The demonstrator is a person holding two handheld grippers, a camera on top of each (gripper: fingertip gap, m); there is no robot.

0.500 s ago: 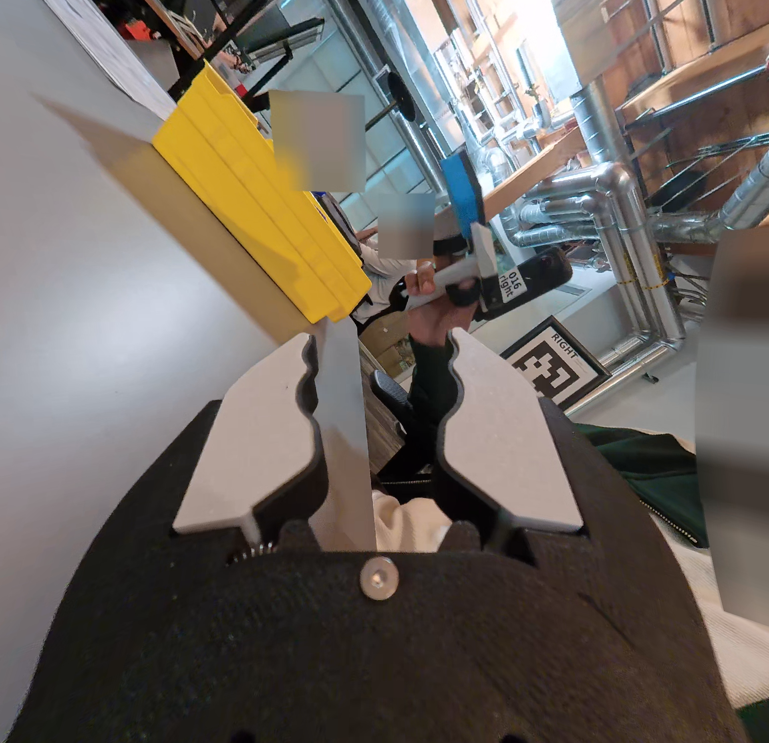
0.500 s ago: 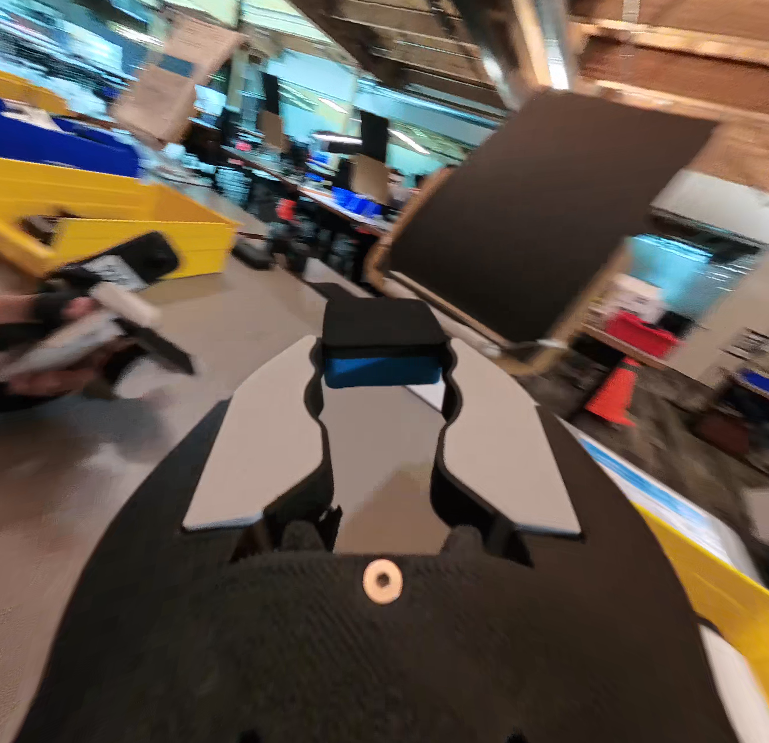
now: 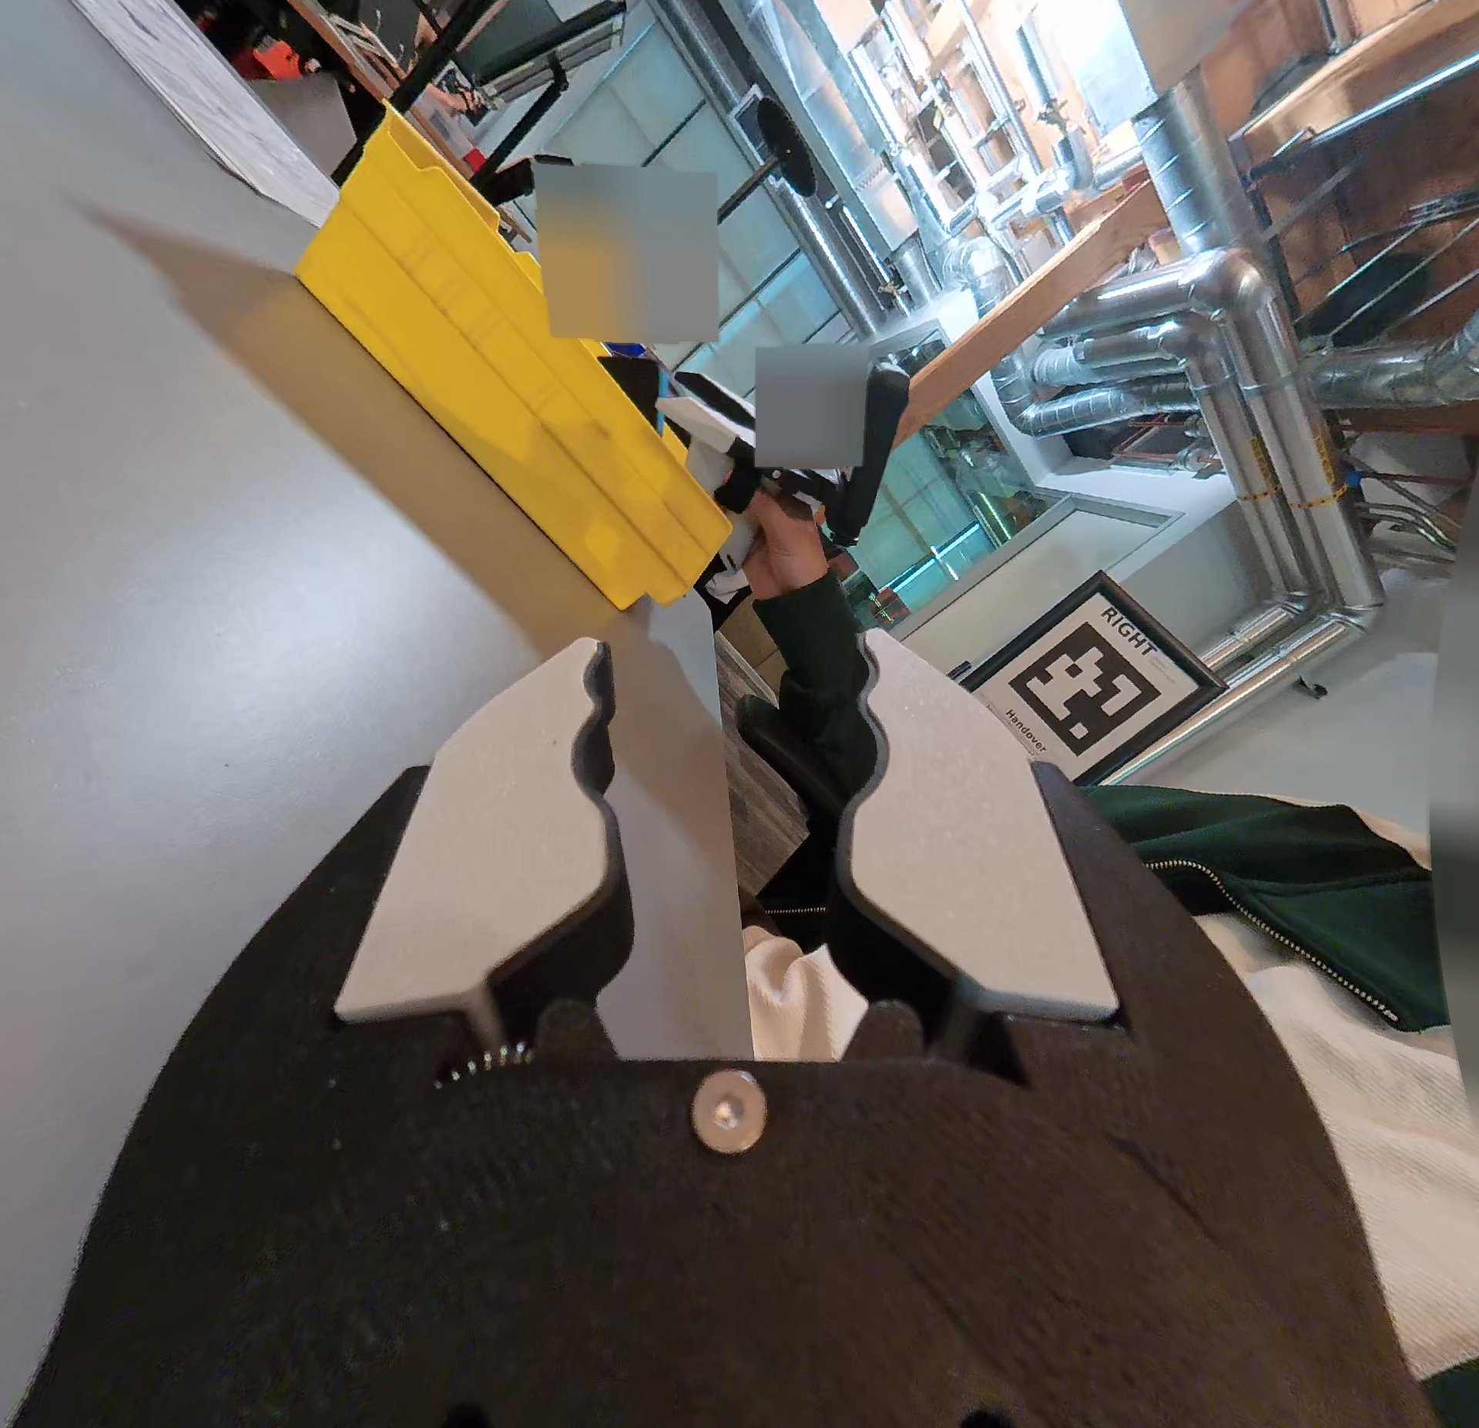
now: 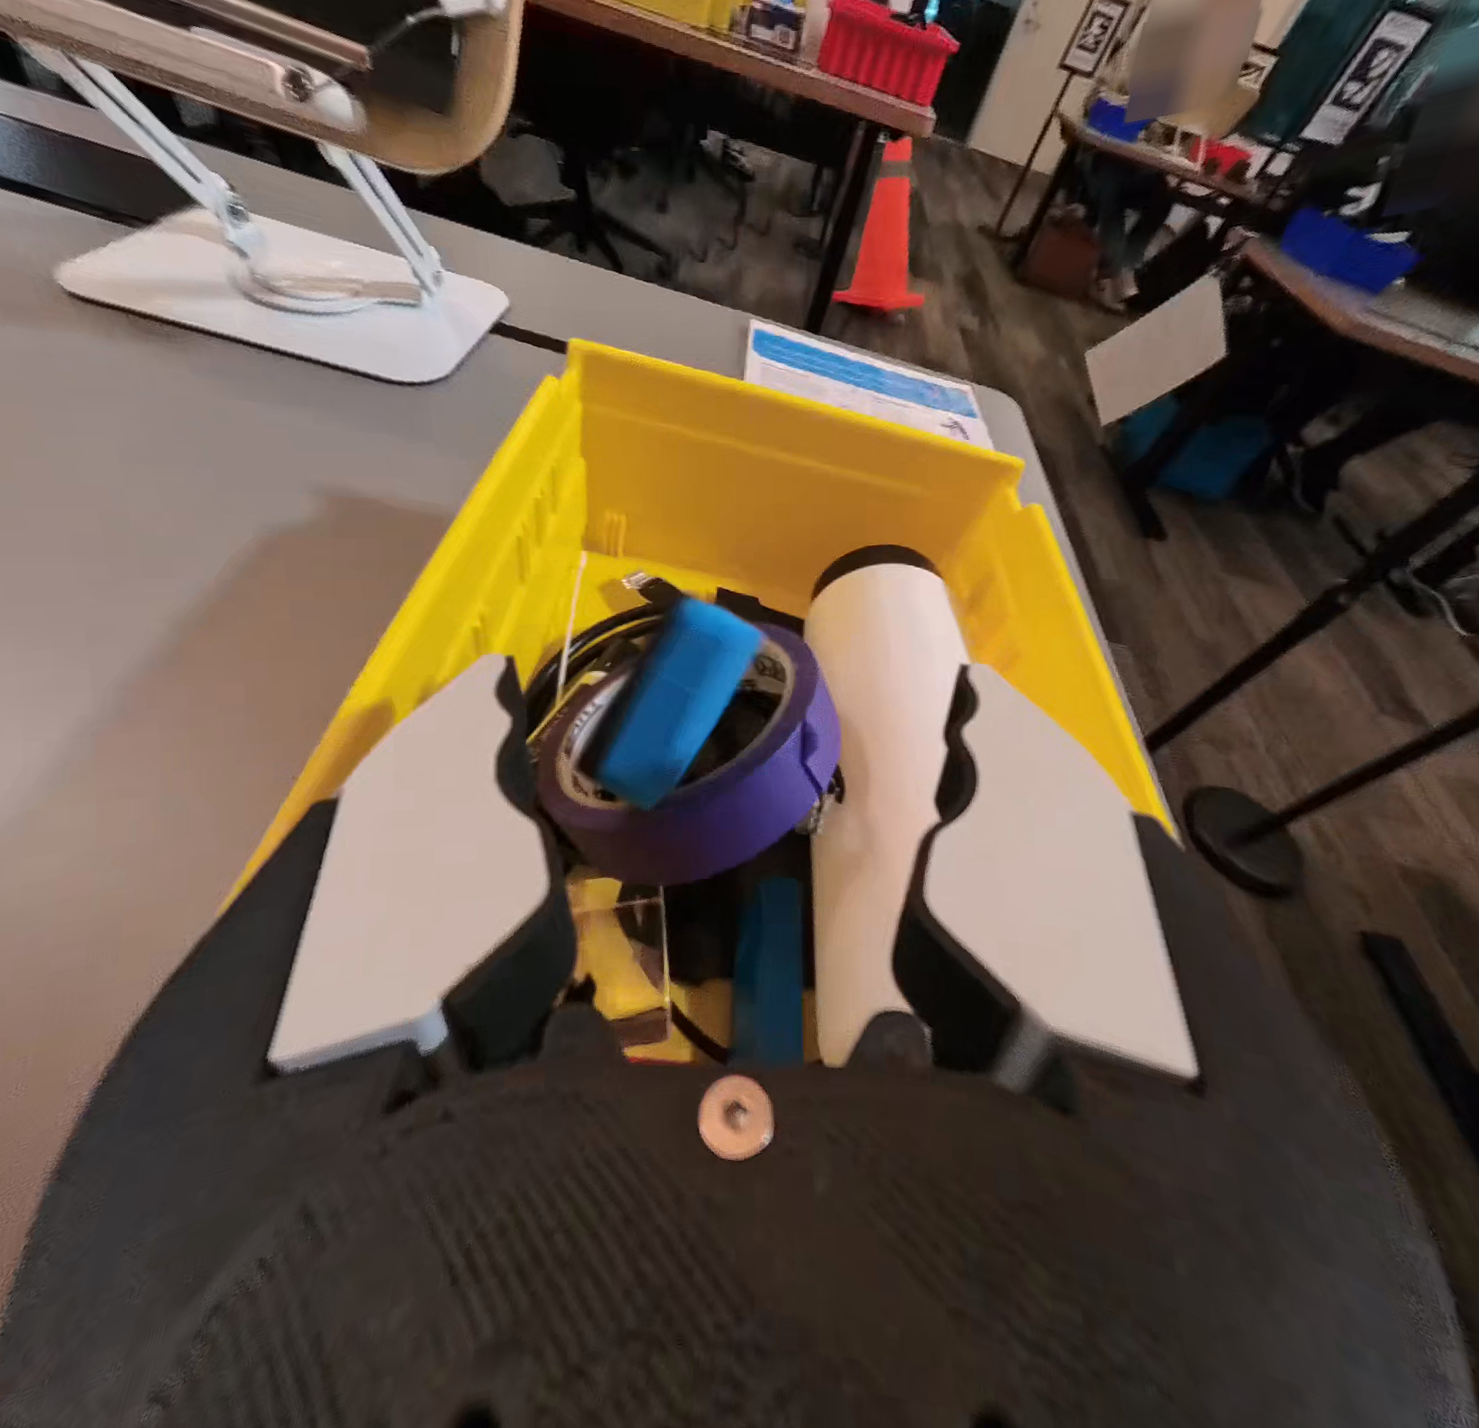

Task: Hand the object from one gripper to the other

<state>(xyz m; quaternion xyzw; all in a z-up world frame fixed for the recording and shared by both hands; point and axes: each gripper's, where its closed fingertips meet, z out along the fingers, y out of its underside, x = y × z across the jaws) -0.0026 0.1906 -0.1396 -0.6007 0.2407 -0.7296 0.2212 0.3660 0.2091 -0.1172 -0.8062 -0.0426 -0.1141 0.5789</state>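
L gripper [image 3: 732, 661] sits w/ jaws apart, empty, beside the grey table [image 3: 200, 589] edge. R gripper [image 4: 732, 673] also spread wide, nothing held, above yellow bin [image 4: 768, 461]. Blue object [image 4: 680, 701] lies tilted on purple tape roll [image 4: 704, 813] inside; cream cylinder [image 4: 880, 717] just right of it.

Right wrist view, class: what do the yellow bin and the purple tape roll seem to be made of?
Yellow bin: likely moulded plastic, with a smooth, slightly glossy finish and ribbed walls. Purple tape roll: probably paper masking tape, judging by its matte wound band; the core is unclear.
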